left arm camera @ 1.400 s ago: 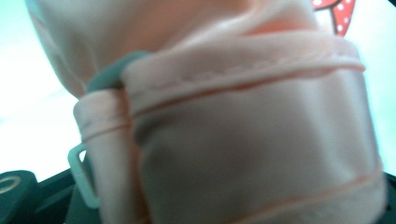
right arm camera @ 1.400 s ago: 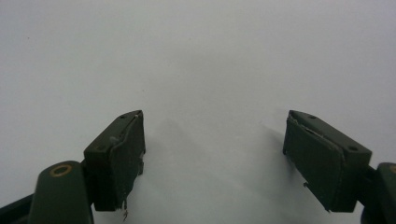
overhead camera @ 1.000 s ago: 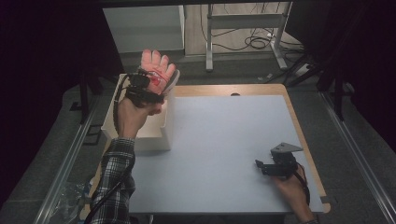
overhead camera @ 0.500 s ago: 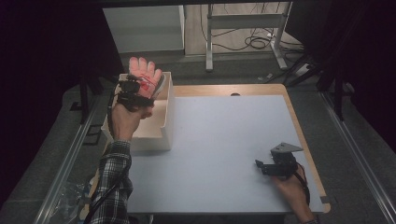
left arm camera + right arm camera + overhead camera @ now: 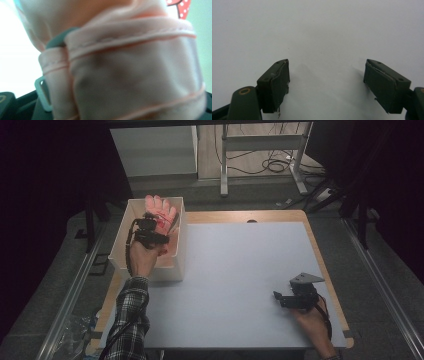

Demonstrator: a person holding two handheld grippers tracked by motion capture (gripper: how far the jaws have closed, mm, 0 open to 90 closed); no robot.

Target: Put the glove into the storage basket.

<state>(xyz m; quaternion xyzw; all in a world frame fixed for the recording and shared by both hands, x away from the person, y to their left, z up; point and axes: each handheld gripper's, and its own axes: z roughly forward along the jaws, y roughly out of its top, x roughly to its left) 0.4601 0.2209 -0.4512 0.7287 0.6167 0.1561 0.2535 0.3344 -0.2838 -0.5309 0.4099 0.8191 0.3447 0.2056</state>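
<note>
My left gripper [image 5: 150,227] is shut on a pale pink glove [image 5: 160,208] and holds it over the open white box [image 5: 119,257] at the table's left edge. The glove's fingers point up and away above the far part of the box. In the left gripper view the glove's cuff [image 5: 130,75] bulges out close to the camera and hides most of the jaws. A red patch with white dots [image 5: 184,8] peeks out beyond it. My right gripper [image 5: 280,299] rests low on the white table top [image 5: 235,270] at the front right. Its jaws stand wide apart around nothing [image 5: 327,65].
The box stands at the left rim of the white sheet, which covers a wooden table with bare edge [image 5: 320,250] showing at the right. Past the table's far side are a grey cabinet [image 5: 152,150], a metal frame [image 5: 260,155] and cables on the floor.
The left gripper has brought the glove down and nearer, from above the box's far rim into its opening. The right gripper has stayed still.
</note>
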